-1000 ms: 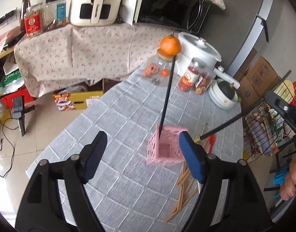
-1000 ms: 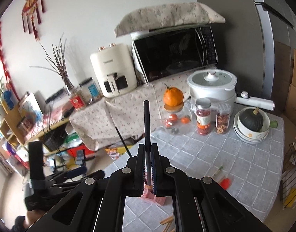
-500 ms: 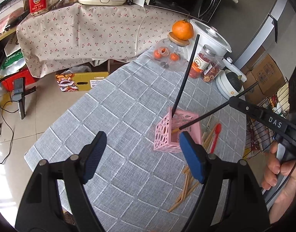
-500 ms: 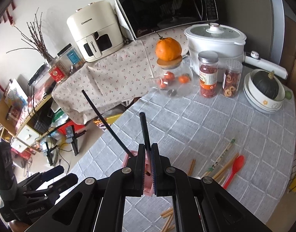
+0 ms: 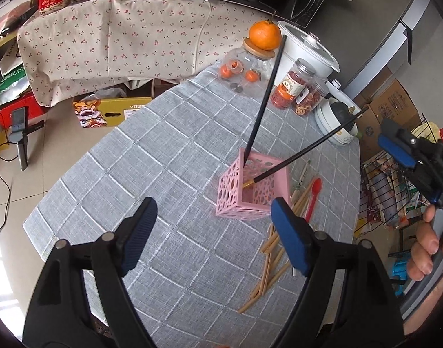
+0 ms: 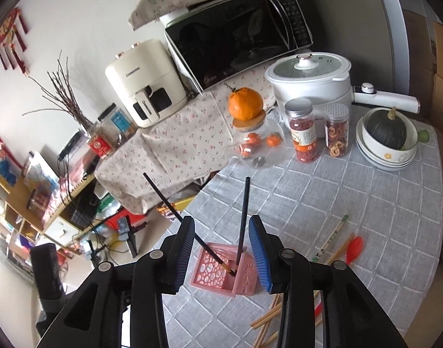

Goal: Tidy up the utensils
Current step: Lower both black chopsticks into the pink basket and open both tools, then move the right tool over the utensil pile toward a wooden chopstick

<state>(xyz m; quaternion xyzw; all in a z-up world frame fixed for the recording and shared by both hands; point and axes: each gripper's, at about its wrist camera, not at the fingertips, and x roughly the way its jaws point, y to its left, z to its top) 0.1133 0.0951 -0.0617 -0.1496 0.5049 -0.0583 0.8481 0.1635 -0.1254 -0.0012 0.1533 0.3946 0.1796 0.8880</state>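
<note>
A pink perforated holder point(image 5: 251, 191) point(image 6: 221, 272) stands on the grey checked tablecloth point(image 5: 163, 174). Two black chopsticks lean in it: one point(image 5: 264, 95) tips toward the jars, the other point(image 5: 308, 150) slants right. In the right wrist view the second chopstick point(image 6: 244, 217) rises between the jaws of my right gripper point(image 6: 221, 223). Those jaws are opening and neither pad touches it. My left gripper point(image 5: 212, 211) hovers open and empty just in front of the holder. Loose wooden chopsticks point(image 5: 276, 249) and a red spoon point(image 5: 312, 197) lie to the holder's right.
At the table's far end stand a glass jar topped by an orange point(image 5: 264, 36), a white pot point(image 5: 305, 49), two snack jars point(image 5: 291, 87) and stacked bowls holding a squash point(image 6: 386, 136). A wire rack point(image 5: 389, 191) stands beyond the right table edge. A wrapped chopstick pair point(image 6: 334, 235) lies near the spoon.
My right gripper's jaws have parted from the black chopstick, which now rests in the pink holder. The right gripper has dropped lower. My left gripper has stayed open and barely shifted.
</note>
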